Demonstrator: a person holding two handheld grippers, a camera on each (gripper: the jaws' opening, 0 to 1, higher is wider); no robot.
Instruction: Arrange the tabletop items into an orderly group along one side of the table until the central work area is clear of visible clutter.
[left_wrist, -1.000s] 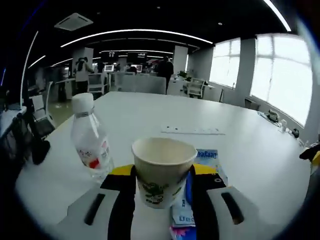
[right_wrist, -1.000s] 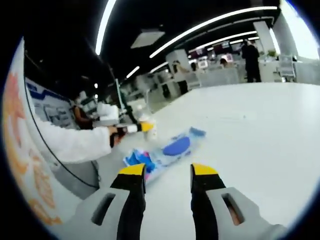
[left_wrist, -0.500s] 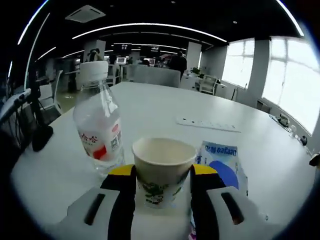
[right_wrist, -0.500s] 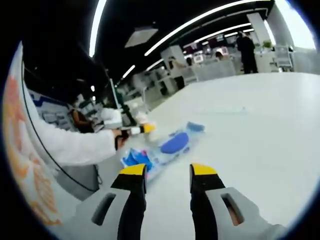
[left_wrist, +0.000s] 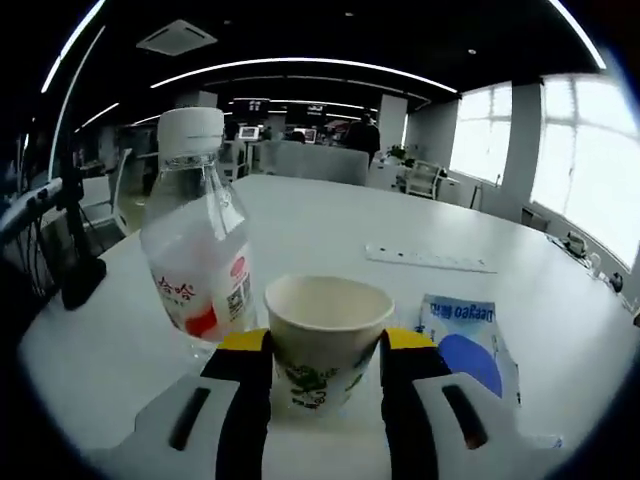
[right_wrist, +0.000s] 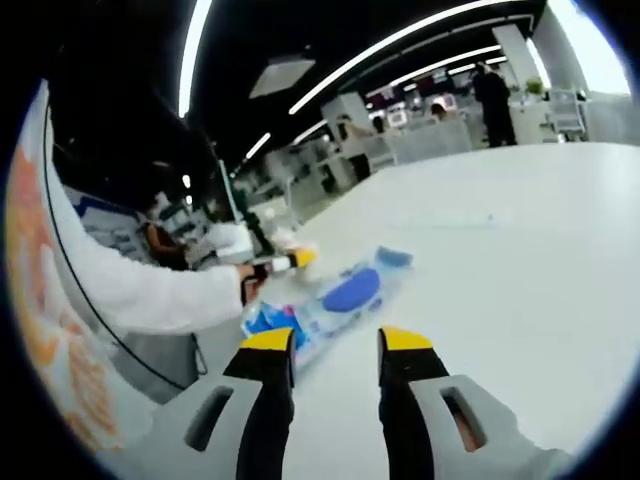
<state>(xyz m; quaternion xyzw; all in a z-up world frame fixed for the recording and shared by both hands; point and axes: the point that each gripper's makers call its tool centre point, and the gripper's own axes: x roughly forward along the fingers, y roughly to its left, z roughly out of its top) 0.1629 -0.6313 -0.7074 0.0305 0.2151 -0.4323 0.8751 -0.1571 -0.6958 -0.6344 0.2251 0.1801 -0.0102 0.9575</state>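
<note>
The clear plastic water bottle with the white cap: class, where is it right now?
In the left gripper view, the clear plastic water bottle stands upright on the white table, just left of the paper cup held between the left gripper jaws.

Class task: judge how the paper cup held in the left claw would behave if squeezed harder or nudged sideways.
The paper cup looks thin-walled and empty, so it is probably light and would crumple under a hard squeeze. Its rim is wider than its base, so a nudge may tip it toward the water bottle close beside it.
</note>
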